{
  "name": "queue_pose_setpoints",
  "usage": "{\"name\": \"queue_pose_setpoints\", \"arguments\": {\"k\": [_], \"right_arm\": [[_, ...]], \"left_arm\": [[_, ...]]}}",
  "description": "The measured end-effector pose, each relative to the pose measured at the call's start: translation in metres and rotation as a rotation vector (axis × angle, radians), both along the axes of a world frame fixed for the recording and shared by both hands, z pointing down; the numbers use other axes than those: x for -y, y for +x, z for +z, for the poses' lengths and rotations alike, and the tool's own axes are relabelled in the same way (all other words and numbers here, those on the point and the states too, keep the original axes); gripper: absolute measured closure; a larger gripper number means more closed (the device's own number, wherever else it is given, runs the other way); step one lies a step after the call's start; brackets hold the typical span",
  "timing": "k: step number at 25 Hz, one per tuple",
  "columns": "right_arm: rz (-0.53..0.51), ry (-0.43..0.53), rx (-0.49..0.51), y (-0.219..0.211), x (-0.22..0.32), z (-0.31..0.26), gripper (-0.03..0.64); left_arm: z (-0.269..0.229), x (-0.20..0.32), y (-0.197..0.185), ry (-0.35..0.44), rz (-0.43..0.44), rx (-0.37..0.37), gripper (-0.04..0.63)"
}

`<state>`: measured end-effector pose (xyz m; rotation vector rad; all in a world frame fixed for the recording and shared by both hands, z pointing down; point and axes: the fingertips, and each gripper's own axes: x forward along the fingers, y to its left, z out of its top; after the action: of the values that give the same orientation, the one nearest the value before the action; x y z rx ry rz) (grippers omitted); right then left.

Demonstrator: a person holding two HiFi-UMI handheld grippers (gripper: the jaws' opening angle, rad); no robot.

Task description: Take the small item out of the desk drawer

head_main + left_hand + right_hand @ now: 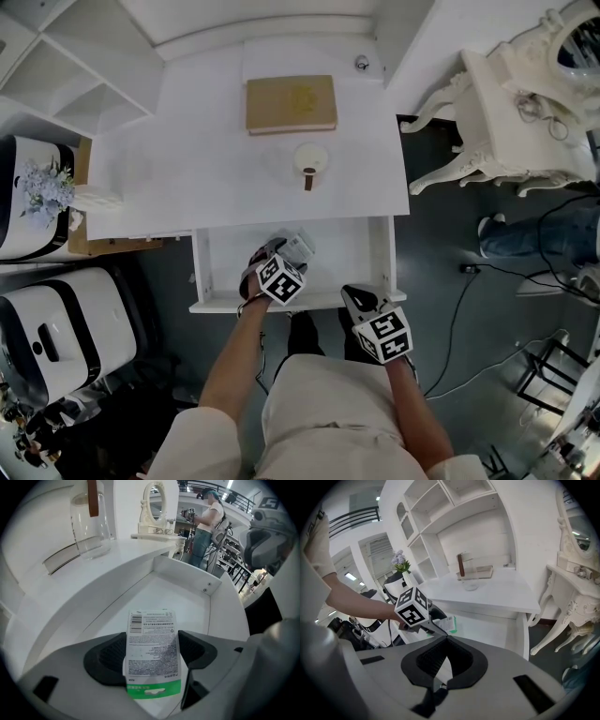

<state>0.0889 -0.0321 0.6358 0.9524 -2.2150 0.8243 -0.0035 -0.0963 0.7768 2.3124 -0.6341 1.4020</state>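
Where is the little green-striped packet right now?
The packet is clamped in the left gripper, over the open drawer, left of the right gripper in the head view.

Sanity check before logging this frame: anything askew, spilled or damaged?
Nothing stands out. The drawer is open, left claw shut on the packet over it; book lies flat, glass upright on the desk.
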Motion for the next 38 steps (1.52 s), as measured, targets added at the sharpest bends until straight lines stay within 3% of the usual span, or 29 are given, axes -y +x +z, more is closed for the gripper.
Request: {"name": "queue_pose_setpoints", "arguments": {"k": [26, 38], "right_arm": [[-0.024, 0.060, 0.021, -0.023, 0.002, -0.018, 0.592], [-0.029, 0.102, 0.043, -0.053, 0.004, -0.030, 0.592]], "left_arm": [[-0.086, -0.028, 0.014, 0.121, -0.034, -0.157, 0.238], [-0.121, -0.044, -0.015, 0.166, -0.088, -0.187, 0.237]]}}
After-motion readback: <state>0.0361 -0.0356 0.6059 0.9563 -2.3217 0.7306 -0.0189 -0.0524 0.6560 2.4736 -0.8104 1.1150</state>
